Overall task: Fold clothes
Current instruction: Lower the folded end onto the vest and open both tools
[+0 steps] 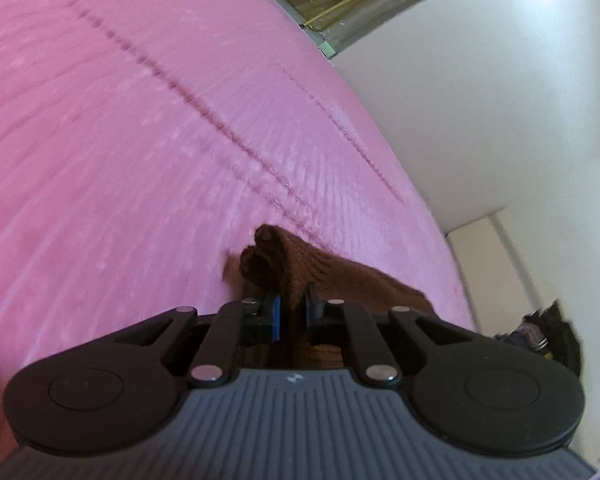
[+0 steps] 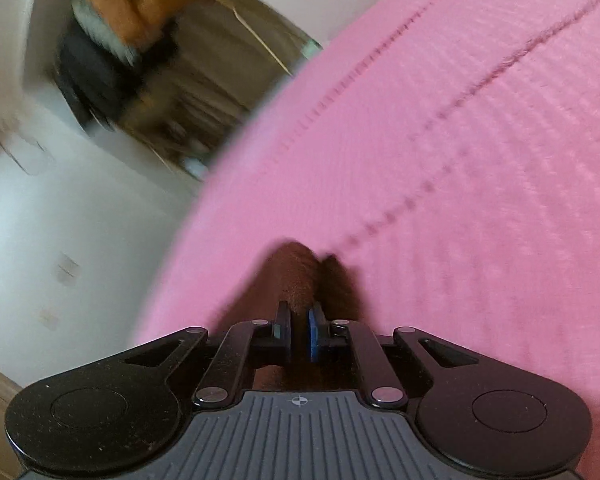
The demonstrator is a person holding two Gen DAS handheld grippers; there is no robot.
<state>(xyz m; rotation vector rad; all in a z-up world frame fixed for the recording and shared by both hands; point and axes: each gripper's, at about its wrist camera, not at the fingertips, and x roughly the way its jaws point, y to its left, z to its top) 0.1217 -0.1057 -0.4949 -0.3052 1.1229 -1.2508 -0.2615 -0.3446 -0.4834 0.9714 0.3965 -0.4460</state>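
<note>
A brown knit garment (image 1: 284,264) is pinched between the blue pads of my left gripper (image 1: 293,312), bunched up above a pink bedspread (image 1: 140,140). My right gripper (image 2: 299,322) is shut on another bunch of the same brown garment (image 2: 300,276), also above the pink bedspread (image 2: 460,160). In both views only the gathered brown fabric at the fingertips shows; the rest of the garment is hidden below the grippers.
The pink bedspread has stitched seams running across it. A white wall (image 1: 500,100) lies to the right of the bed edge in the left wrist view. In the right wrist view a blurred doorway or mirror (image 2: 160,60) with dark and orange shapes sits in a white wall (image 2: 60,220).
</note>
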